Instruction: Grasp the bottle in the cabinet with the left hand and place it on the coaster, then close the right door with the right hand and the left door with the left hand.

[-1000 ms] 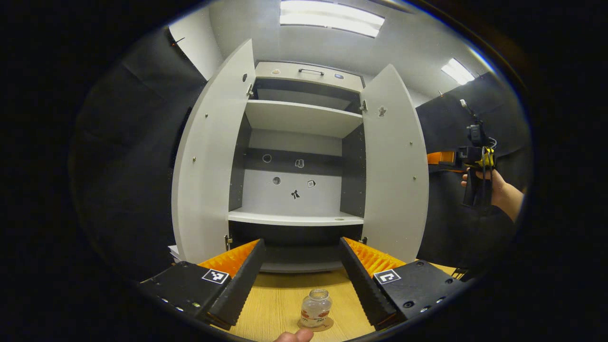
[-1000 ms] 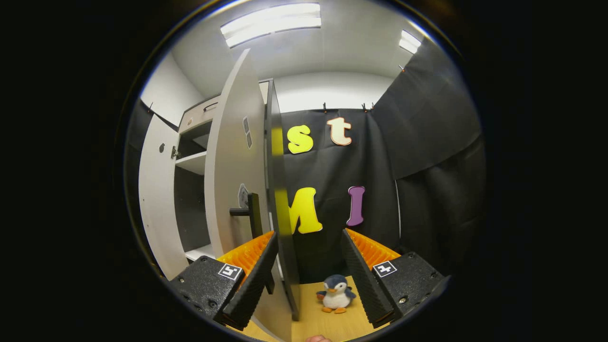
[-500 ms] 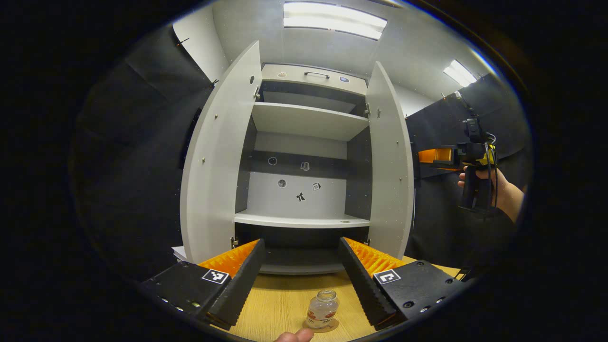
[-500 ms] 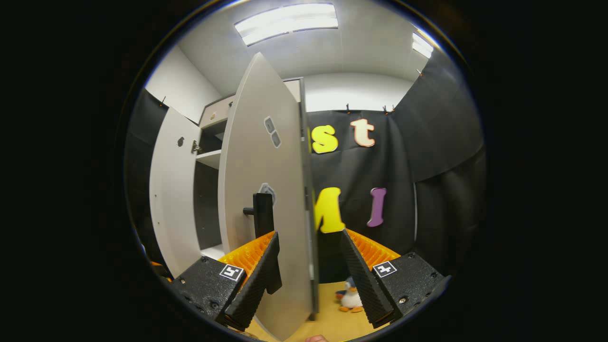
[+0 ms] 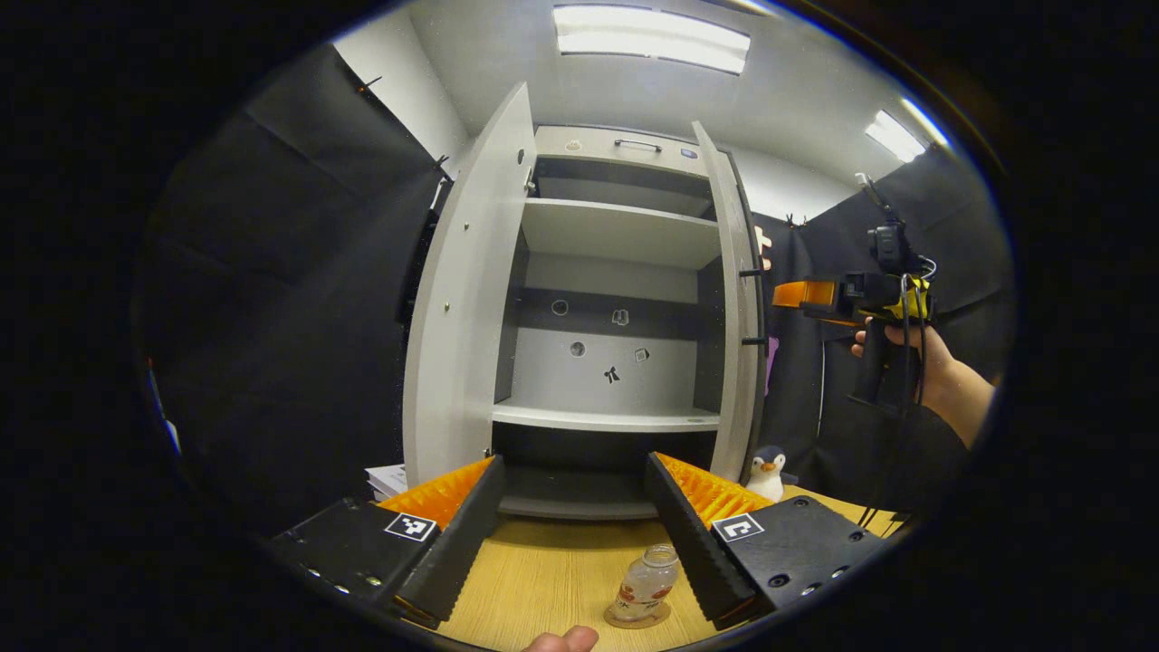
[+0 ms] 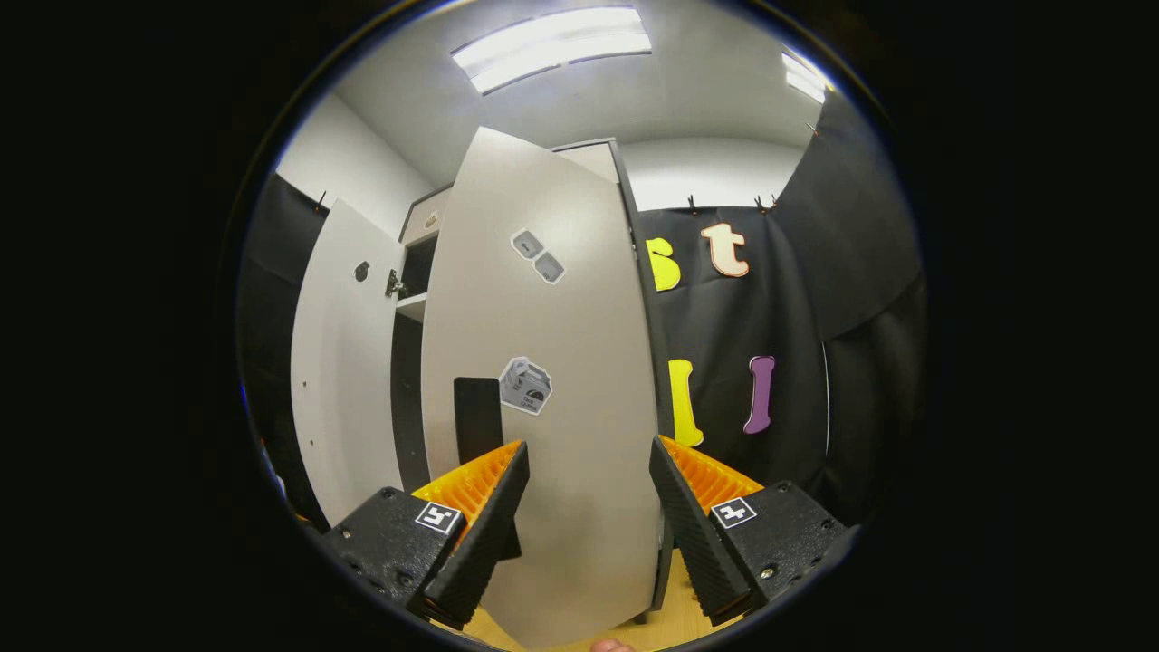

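A small clear bottle (image 5: 645, 587) stands on a round coaster (image 5: 636, 618) on the wooden table, low between the fingers of my left gripper (image 5: 572, 462), which is open and holds nothing. The cabinet (image 5: 616, 299) stands ahead with its left door (image 5: 462, 299) wide open. Its right door (image 5: 738, 308) is seen almost edge-on, partly swung in. A hand holds my right gripper (image 5: 797, 294) just outside that door, near its handle. In the right gripper view, the right gripper (image 6: 588, 444) is open, facing the door's outer face (image 6: 552, 362) and dark handle (image 6: 477, 421).
A toy penguin (image 5: 768, 473) sits on the table by the cabinet's right foot. White papers (image 5: 387, 477) lie at the cabinet's lower left. Cabinet shelves (image 5: 605, 417) are bare. A thumb tip (image 5: 561, 641) shows at the bottom edge.
The right door has swung inward, from wide open to nearly edge-on in the left gripper view. My right gripper moved left with it. The bottle stays on the coaster.
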Demonstrator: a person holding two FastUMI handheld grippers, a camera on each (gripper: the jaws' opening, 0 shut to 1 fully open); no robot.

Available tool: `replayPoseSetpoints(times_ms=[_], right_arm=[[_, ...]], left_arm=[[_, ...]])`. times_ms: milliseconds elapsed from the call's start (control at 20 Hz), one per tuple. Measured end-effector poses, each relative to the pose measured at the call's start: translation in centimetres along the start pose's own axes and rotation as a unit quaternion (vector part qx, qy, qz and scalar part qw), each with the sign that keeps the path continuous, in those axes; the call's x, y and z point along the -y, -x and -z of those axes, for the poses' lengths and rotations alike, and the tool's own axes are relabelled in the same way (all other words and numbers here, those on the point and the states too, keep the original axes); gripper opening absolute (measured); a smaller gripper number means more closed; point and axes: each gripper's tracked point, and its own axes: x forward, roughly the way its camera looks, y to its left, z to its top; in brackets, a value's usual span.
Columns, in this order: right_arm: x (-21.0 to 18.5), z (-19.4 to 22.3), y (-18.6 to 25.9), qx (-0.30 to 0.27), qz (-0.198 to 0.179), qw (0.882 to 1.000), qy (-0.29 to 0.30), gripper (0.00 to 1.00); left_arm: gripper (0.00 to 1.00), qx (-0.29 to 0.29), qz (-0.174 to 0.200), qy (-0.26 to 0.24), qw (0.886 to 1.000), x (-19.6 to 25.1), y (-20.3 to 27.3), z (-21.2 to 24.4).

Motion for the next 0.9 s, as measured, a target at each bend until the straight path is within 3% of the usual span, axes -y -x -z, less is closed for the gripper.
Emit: replayPoseSetpoints(times_ms=[100, 150, 250, 300, 350, 500, 600, 650, 700, 750, 850, 900], right_arm=[[-0.6, -0.2, 0.4, -0.002, -0.004, 1.000, 0.015, 0.82], [-0.7, -0.1, 0.8, -0.004, -0.006, 1.000, 0.020, 0.82], [-1.3, -0.3, 2.1, -0.006, -0.015, 0.999, 0.028, 0.82], [-1.3, -0.4, 3.0, -0.008, -0.016, 0.999, 0.030, 0.82], [-1.3, -0.5, 4.2, -0.009, -0.017, 0.999, 0.032, 0.82], [-2.1, -0.3, 7.5, -0.006, -0.016, 1.000, 0.022, 0.82], [-1.9, 0.3, 9.5, -0.007, -0.003, 1.000, 0.021, 0.83], [-1.6, 0.7, 10.5, -0.005, 0.006, 1.000, 0.025, 0.83], [-1.4, 1.1, 11.3, -0.001, 0.014, 0.999, 0.032, 0.83], [-1.1, 1.5, 12.1, 0.003, 0.025, 0.999, 0.038, 0.83], [-0.5, 3.1, 13.5, 0.005, 0.050, 0.998, 0.042, 0.83], [-0.2, 4.1, 14.2, 0.002, 0.063, 0.997, 0.038, 0.83]], left_arm=[[0.99, -0.002, -0.005, 0.002, 1.000, -0.2, 0.0, 0.1], [0.95, -0.002, -0.006, 0.001, 1.000, -0.3, -0.1, 0.0], [0.95, 0.001, -0.003, 0.004, 1.000, -0.1, -0.3, -0.3], [0.99, 0.002, -0.002, 0.005, 1.000, 0.0, -0.4, -0.4], [0.95, 0.002, 0.001, 0.006, 1.000, 0.1, -0.5, -0.5], [0.95, 0.003, 0.011, 0.008, 1.000, 0.7, -1.0, -0.5], [0.99, 0.003, 0.014, 0.008, 1.000, 1.0, -1.3, -0.3], [0.95, 0.002, 0.016, 0.011, 1.000, 1.3, -1.4, -0.2], [0.99, 0.000, 0.019, 0.015, 1.000, 1.6, -1.5, 0.0], [0.95, -0.003, 0.023, 0.019, 1.000, 1.9, -1.6, 0.1], [0.99, -0.012, 0.032, 0.024, 0.999, 2.4, -1.8, 0.6], [0.95, -0.015, 0.035, 0.025, 0.999, 2.4, -1.9, 0.8]])
